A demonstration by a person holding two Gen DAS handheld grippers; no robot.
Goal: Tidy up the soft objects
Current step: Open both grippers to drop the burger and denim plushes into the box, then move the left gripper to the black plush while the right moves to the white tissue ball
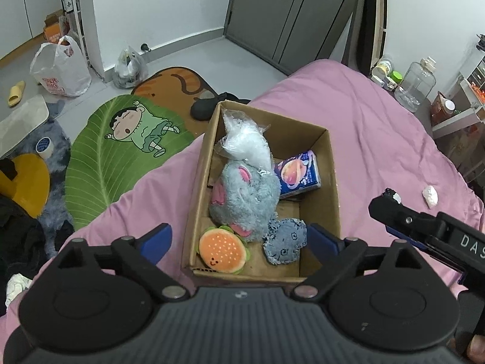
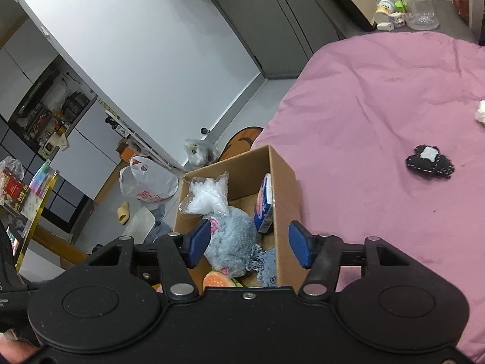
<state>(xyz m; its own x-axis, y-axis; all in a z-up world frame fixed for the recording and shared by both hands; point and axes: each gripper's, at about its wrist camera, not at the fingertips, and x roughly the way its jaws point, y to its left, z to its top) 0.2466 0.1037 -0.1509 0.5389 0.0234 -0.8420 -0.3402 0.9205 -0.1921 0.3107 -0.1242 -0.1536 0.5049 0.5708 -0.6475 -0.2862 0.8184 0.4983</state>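
Observation:
A cardboard box [image 1: 332,170] stands on the pink bed. It holds a grey plush [image 1: 245,195], a burger plush [image 1: 222,253], a small denim plush [image 1: 285,241], a clear bag of white stuffing [image 1: 247,141] and a blue pack [image 1: 298,174]. My left gripper [image 1: 239,242] hovers open and empty over the box's near end. My right gripper [image 2: 250,247] is open and empty above the box [image 2: 283,182]; it also shows in the left wrist view [image 1: 391,200]. A black soft toy [image 2: 429,165] and a white soft lump [image 2: 480,112] lie on the bed to the right.
The pink sheet [image 1: 379,139] covers the bed. Floor at the left has a green leaf mat [image 1: 106,157], plastic bags [image 1: 60,66] and a slipper [image 1: 15,92]. A clear jar [image 1: 416,82] and small containers stand beyond the bed's far edge.

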